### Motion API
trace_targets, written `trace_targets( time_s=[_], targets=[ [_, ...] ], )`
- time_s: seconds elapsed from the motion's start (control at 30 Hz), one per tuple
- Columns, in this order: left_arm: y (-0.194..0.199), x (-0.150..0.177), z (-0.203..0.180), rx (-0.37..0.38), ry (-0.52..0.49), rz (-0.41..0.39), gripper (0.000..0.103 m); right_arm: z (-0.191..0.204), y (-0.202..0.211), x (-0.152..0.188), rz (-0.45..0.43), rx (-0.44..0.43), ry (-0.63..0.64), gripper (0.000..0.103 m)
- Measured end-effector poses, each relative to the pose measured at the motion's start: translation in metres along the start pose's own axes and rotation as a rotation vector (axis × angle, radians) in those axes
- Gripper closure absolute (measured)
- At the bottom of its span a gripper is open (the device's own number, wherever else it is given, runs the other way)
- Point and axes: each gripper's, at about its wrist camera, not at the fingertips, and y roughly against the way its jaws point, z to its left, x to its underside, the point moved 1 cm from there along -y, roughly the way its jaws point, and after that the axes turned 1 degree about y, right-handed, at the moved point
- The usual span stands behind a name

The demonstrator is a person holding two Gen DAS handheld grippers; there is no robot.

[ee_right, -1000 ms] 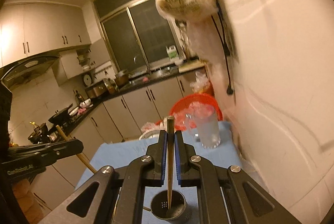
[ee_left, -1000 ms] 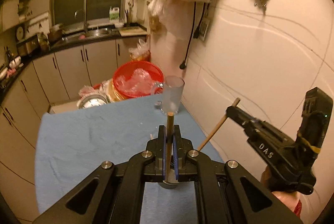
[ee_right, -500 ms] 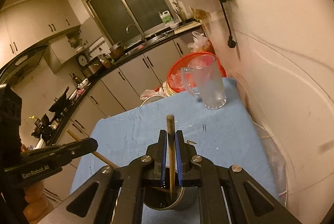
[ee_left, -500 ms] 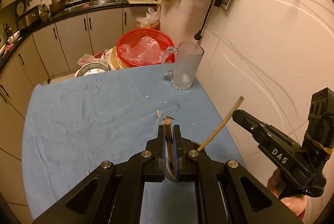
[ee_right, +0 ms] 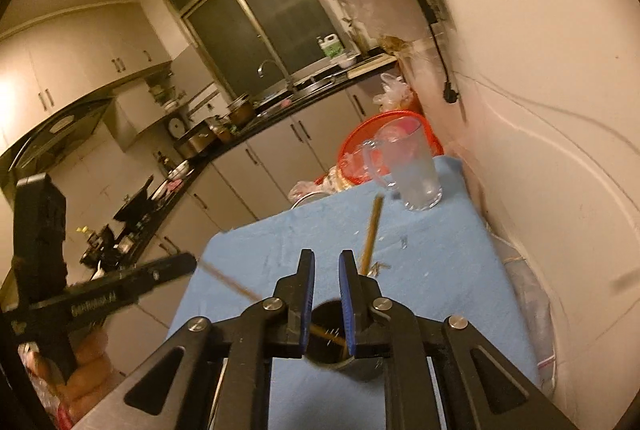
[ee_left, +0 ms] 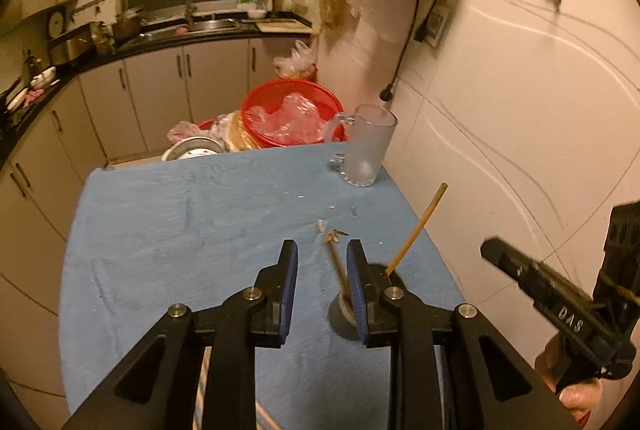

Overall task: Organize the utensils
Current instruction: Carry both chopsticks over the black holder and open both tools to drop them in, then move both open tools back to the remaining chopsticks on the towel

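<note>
Leaning in holder (ee_left: 352, 310), chopsticks (ee_left: 416, 230) free beside both spread tools (ee_left: 322, 250) (ee_right: 326, 262).

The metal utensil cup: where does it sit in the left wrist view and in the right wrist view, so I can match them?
Left wrist view: the metal utensil cup sits low, right of centre, largely hidden behind the open left gripper.
Right wrist view: the cup is at bottom centre, seen between the fingers of the open right gripper.
Shared landmark: the frosted glass mug at the table's far end, by the wall.
</note>
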Motion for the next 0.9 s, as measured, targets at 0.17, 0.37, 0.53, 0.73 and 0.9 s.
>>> trace_targets(
  time_s=[0.17,0.37,0.53,0.73,0.9],
  targets=[
    [0.03,0.032,0.032,-0.051,0.03,-0.038,0.067,0.03,-0.009,0.042,0.095,-0.029,0.073,0.089],
    [0.039,0.083,0.085,-0.12,0.094,0.008,0.067,0.06,-0.045,0.091,0.252,-0.087,0.134,0.089],
    [0.019,0.131,0.135,-0.191,0.178,0.115,0.067,0.084,-0.078,0.13,0.379,-0.094,0.188,0.089],
    [-0.012,0.18,0.182,-0.204,0.273,0.247,0.067,0.1,-0.108,0.16,0.47,-0.075,0.228,0.089],
    [-0.033,0.188,0.19,-0.198,0.273,0.284,0.067,0.106,-0.126,0.162,0.487,-0.051,0.225,0.089]
  ],
)
